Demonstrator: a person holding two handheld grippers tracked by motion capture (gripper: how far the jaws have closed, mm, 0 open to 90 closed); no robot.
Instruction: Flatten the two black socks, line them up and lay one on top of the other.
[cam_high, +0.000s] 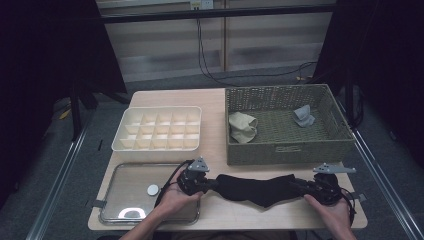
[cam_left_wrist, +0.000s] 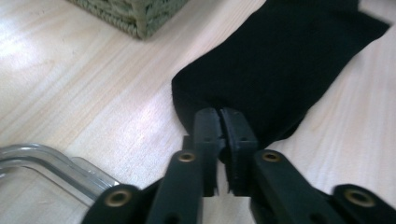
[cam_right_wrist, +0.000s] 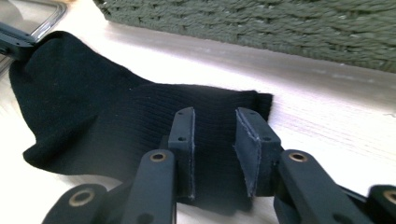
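A black sock (cam_high: 255, 189) lies stretched along the table's front edge between my two grippers. My left gripper (cam_high: 216, 185) holds its left end. In the left gripper view the jaws (cam_left_wrist: 219, 116) are pressed together on the sock's (cam_left_wrist: 280, 60) near edge. At the sock's right end sits my right gripper (cam_high: 296, 184). In the right gripper view it (cam_right_wrist: 215, 123) stands open, its two pads spread just over the ribbed cuff of the sock (cam_right_wrist: 93, 112), which lies flat on the wood. A hand holds each gripper.
A woven basket (cam_high: 290, 147) stands just behind the sock, holding a beige cloth (cam_high: 243, 127) and a grey cloth (cam_high: 303, 116). A white divided organiser (cam_high: 160, 109) sits at the back left. A clear tray (cam_high: 125, 175) with a small white disc (cam_high: 152, 189) lies at the front left.
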